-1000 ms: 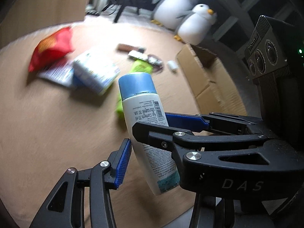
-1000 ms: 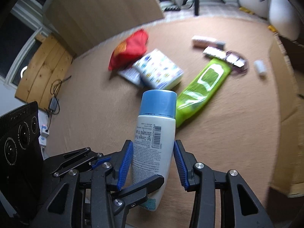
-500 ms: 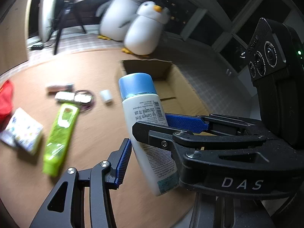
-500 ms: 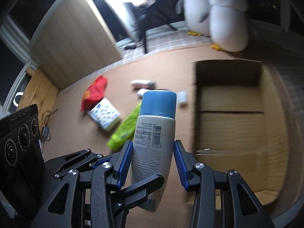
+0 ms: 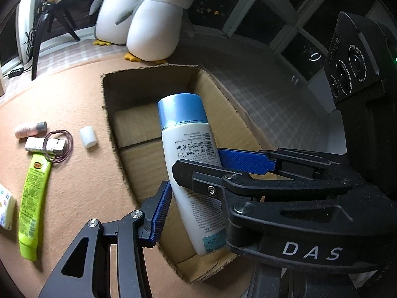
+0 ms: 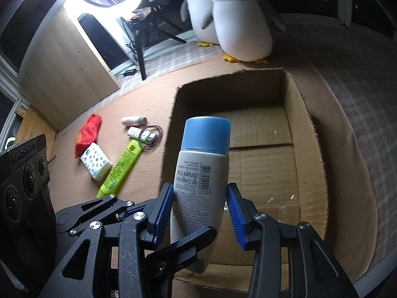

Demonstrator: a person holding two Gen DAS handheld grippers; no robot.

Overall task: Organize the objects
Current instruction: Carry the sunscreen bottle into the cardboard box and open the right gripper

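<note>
A white bottle with a blue cap [image 5: 191, 164] [image 6: 198, 178] hangs upright-tilted over the open cardboard box [image 5: 107, 94] [image 6: 295, 114]. My left gripper [image 5: 196, 193] is shut on its lower body; one blue pad [image 5: 161, 211] presses the bottle's left side, and the other is hidden behind the right gripper's black frame. In the right wrist view my right gripper [image 6: 199, 209] is also shut on the bottle, a blue pad [image 6: 165, 207] on each side. The box's floor shows bare.
On the tan carpet left of the box lie a green tube [image 5: 32, 198] [image 6: 121, 171], a small white cylinder [image 5: 87, 136], a pink mini bottle [image 5: 29, 129], a tissue pack [image 6: 95, 161] and a red bag [image 6: 88, 135]. Two plush penguins [image 5: 153, 24] sit behind the box.
Both grippers have carried the bottle sideways from above the scattered items to above the cardboard box. The grip on the bottle looks the same.
</note>
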